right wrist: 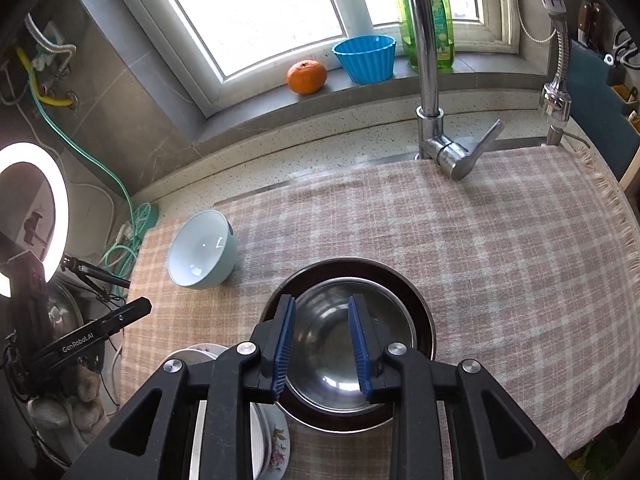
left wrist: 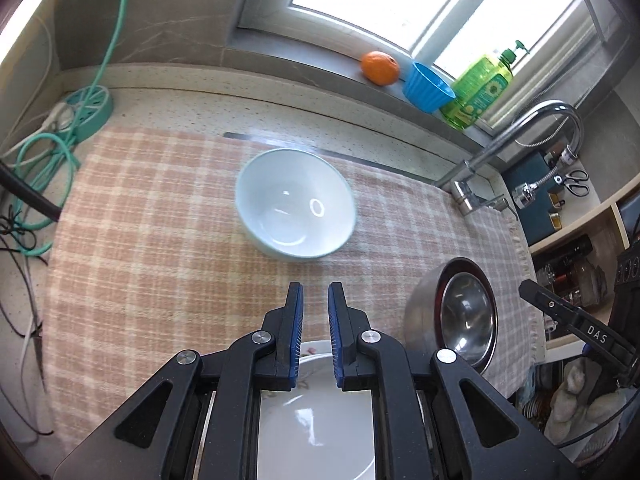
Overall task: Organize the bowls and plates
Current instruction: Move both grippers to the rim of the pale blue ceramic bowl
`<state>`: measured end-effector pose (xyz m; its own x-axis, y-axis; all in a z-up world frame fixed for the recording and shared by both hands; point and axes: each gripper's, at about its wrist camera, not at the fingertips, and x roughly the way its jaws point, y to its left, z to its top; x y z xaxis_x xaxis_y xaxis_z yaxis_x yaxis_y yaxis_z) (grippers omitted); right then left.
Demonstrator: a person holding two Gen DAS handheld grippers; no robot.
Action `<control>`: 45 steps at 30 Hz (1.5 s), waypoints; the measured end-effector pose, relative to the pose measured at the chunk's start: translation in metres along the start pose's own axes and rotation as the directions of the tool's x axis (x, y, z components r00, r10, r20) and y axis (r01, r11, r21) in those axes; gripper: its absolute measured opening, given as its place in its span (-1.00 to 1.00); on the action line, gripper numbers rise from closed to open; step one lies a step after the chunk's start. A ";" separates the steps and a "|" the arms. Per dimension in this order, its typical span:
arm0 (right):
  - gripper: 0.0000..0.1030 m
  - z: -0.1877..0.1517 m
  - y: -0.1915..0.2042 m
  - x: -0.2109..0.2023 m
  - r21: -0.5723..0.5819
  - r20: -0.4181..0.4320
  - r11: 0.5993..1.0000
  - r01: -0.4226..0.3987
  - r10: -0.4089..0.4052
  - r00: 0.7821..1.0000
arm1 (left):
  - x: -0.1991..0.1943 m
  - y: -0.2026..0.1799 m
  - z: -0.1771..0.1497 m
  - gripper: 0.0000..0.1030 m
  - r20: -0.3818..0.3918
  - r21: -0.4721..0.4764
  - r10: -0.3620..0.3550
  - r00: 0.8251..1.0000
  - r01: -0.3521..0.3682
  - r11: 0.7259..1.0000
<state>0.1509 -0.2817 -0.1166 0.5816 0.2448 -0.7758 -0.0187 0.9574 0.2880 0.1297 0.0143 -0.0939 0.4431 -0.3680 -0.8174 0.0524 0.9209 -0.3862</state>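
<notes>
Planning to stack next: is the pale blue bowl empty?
Empty: the pale blue bowl stands upright on the checked cloth, its bare glossy inside showing only reflections.

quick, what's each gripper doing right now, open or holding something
Left gripper: open by a narrow gap, holding nothing, above the white plate.
Right gripper: open, empty, over the steel bowl.

Pale bowl point(left wrist: 296, 204), steel bowl point(right wrist: 352, 344), upright.

both wrist views downward, countertop shared
</notes>
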 end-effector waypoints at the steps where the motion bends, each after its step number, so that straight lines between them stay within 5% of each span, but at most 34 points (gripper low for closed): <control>1: -0.52 0.002 0.004 -0.001 -0.012 0.004 1.000 -0.008 0.008 1.000 | -0.001 0.005 0.000 -0.79 0.002 -0.012 0.006 1.000 -0.006 1.000; 17: -0.52 0.044 0.071 0.002 -0.153 -0.024 0.984 -0.094 0.091 0.996 | -0.002 0.040 0.016 -0.79 0.023 -0.088 0.023 0.999 -0.020 0.996; 29: -0.52 0.066 0.099 0.075 -0.113 -0.155 0.982 -0.152 0.134 0.979 | 0.021 0.051 0.038 -0.79 0.009 -0.136 0.005 1.000 -0.003 0.991; 45: -0.53 0.070 0.107 0.145 -0.097 -0.253 0.990 -0.100 0.072 0.965 | 0.054 0.054 0.053 -0.79 -0.033 -0.160 -0.009 0.999 0.003 0.987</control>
<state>0.2906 -0.1545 -0.1589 0.3535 0.3442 -0.8698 -0.1551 0.9386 0.3083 0.2043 0.0508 -0.1364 0.4124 -0.3804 -0.8278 -0.0900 0.8872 -0.4525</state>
